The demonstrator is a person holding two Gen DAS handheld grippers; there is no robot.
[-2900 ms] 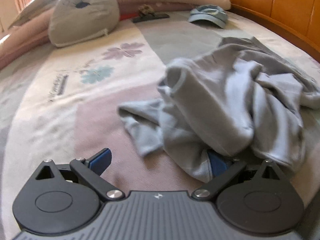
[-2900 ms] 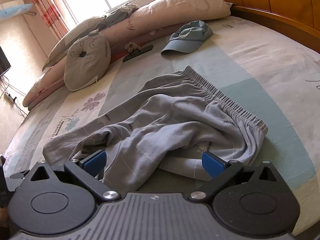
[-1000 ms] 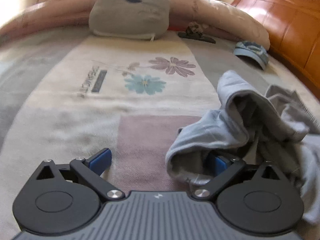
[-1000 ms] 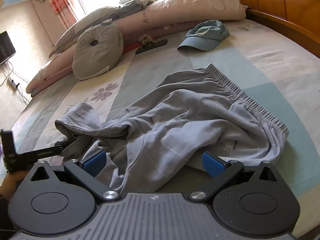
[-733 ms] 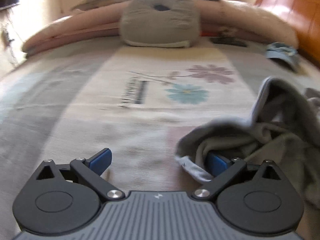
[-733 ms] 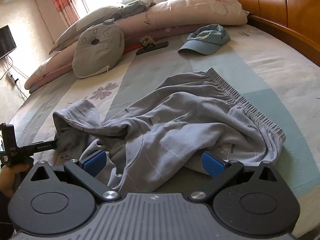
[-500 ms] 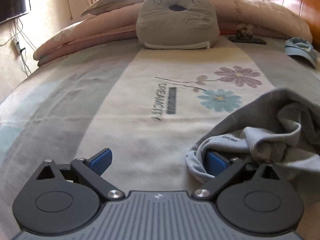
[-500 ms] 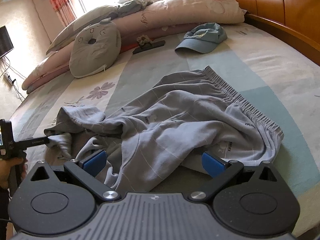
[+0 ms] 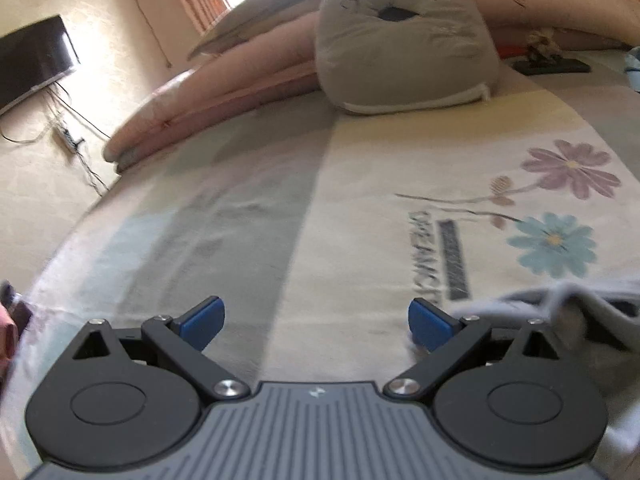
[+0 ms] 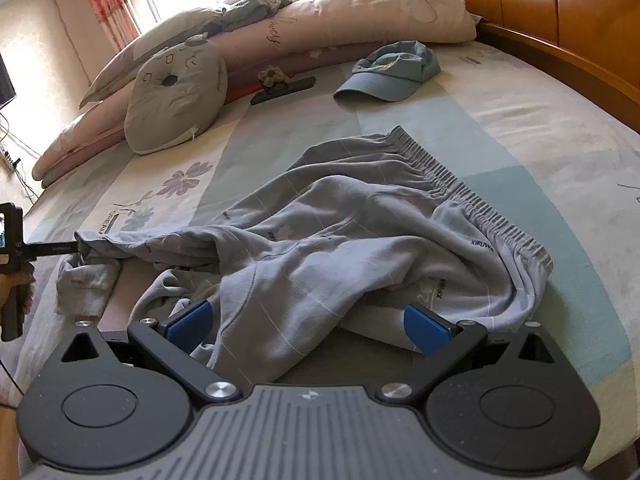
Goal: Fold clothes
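The grey trousers [image 10: 360,240] lie crumpled on the bed [image 10: 540,152], waistband toward the headboard; my right gripper [image 10: 306,320] hovers over them, fingers wide, holding nothing; my left gripper [image 9: 316,322] sits beside a trouser leg end, fingers wide and empty; beyond lie a cap [image 10: 390,70] and pillow [image 10: 176,100].

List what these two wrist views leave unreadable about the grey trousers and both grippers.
- Left wrist view: the grey trousers are blurred and cut by the right edge.
- Right wrist view: the trousers' near folds hide behind the right gripper; no fabric contact can be judged.
- Right wrist view: the left gripper is tiny at the left edge; whether it pinches the trouser leg is unclear.
- Small print on the waistband is partly folded under.
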